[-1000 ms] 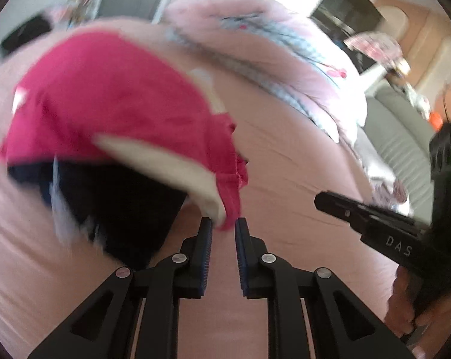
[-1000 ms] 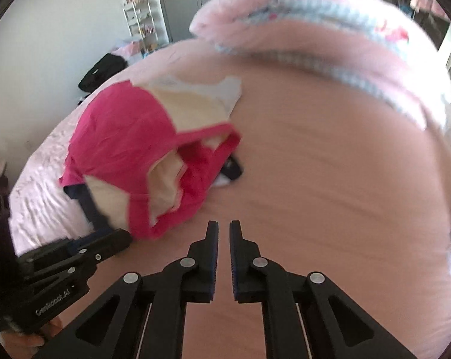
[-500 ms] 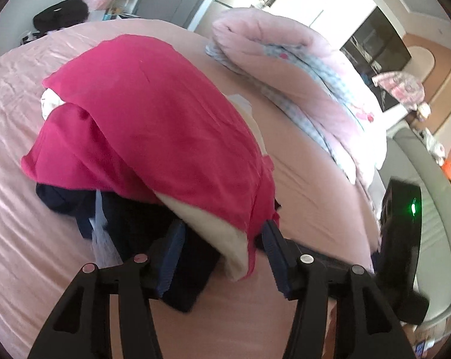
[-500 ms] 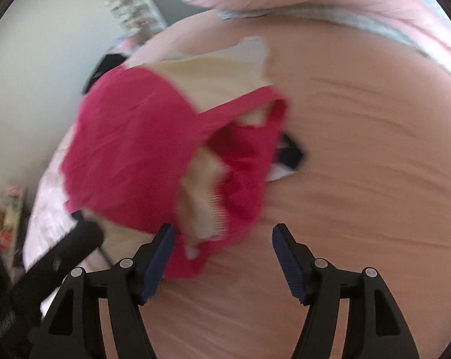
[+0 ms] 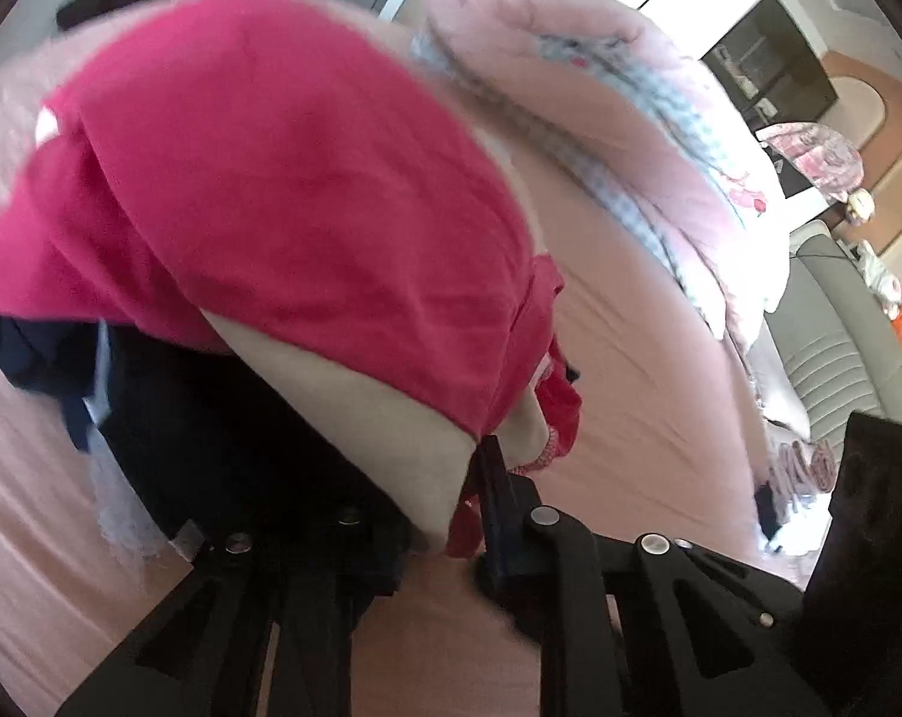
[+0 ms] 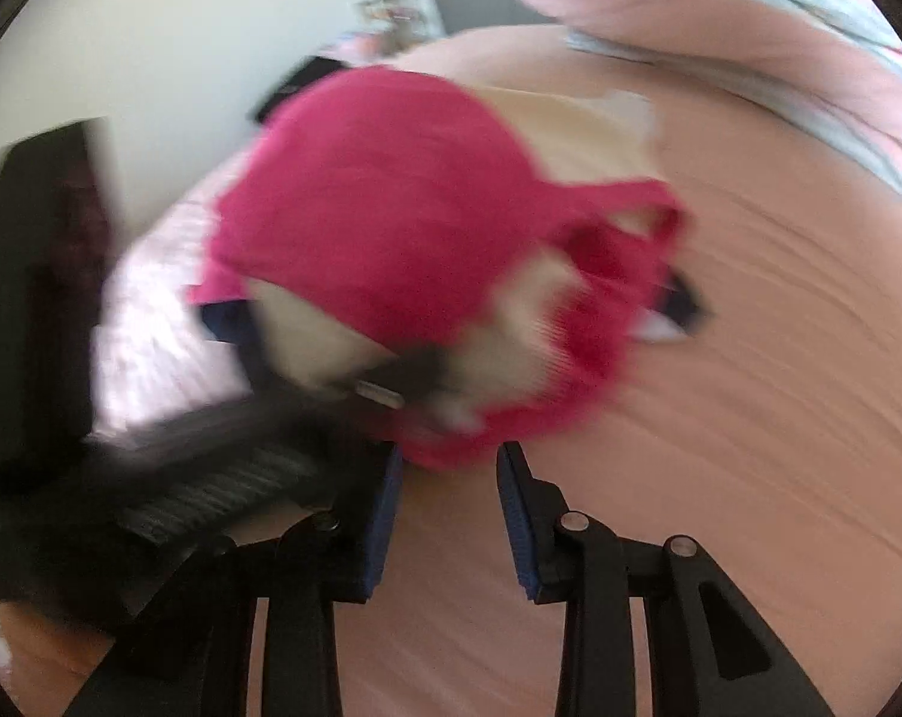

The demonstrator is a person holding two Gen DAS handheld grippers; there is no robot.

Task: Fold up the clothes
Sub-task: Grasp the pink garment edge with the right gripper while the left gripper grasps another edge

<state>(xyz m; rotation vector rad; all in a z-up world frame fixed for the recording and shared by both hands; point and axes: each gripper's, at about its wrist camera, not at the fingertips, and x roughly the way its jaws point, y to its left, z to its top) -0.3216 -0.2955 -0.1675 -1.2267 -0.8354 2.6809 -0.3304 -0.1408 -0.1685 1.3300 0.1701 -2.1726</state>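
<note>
Left tongs' point(image 5: 445, 496) near finger under clothes point(image 5: 307, 191)

A crumpled magenta garment point(image 5: 307, 191) with cream lining lies heaped on the pink bed, draped over a dark navy garment point(image 5: 211, 436).

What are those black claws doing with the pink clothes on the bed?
A person is working a claw in each hand at a pile of clothes on the bed. The left claw is closing on the edge of the pink top. The right claw is closing too, its pads not yet on the cloth.
</note>
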